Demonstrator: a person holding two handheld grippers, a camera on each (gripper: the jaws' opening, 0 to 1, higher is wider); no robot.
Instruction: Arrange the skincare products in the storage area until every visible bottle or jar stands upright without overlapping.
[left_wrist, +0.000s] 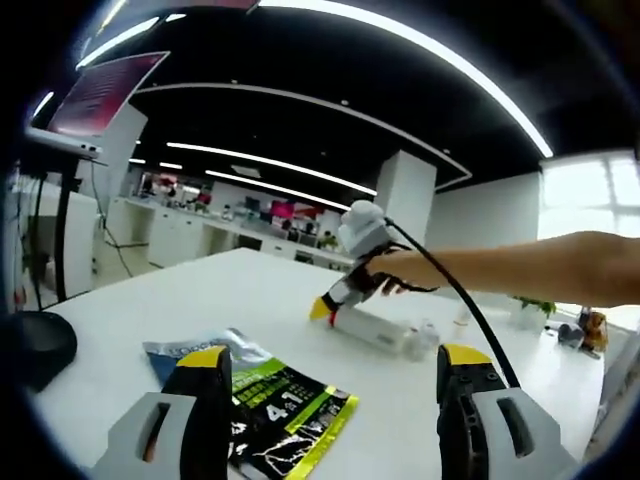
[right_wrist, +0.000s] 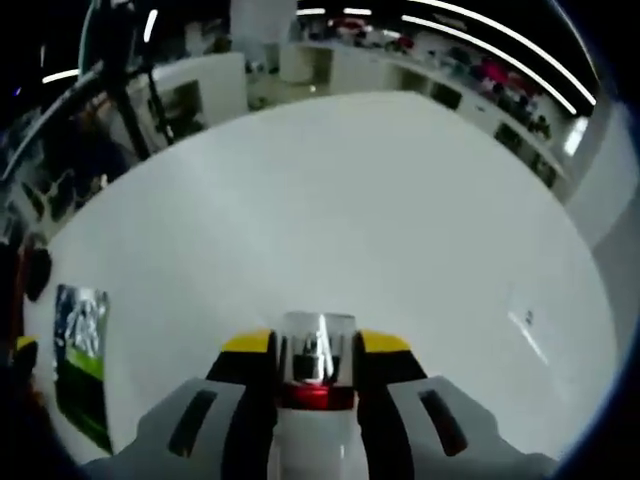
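Observation:
In the left gripper view a white bottle lies on its side on the white table. My right gripper, held by a person's arm coming in from the right, grips the bottle's left end. In the right gripper view the jaws are shut on the bottle, whose clear cap and red band stick out between the yellow tips of my right gripper. A small white container sits just right of the bottle. My left gripper stands open near the table's front, over a packet.
A green and black sachet lies flat between my left jaws, with a blue-grey packet partly under it; the sachet also lies at the far left. A dark round base stands at the left edge. Office desks stand beyond the table.

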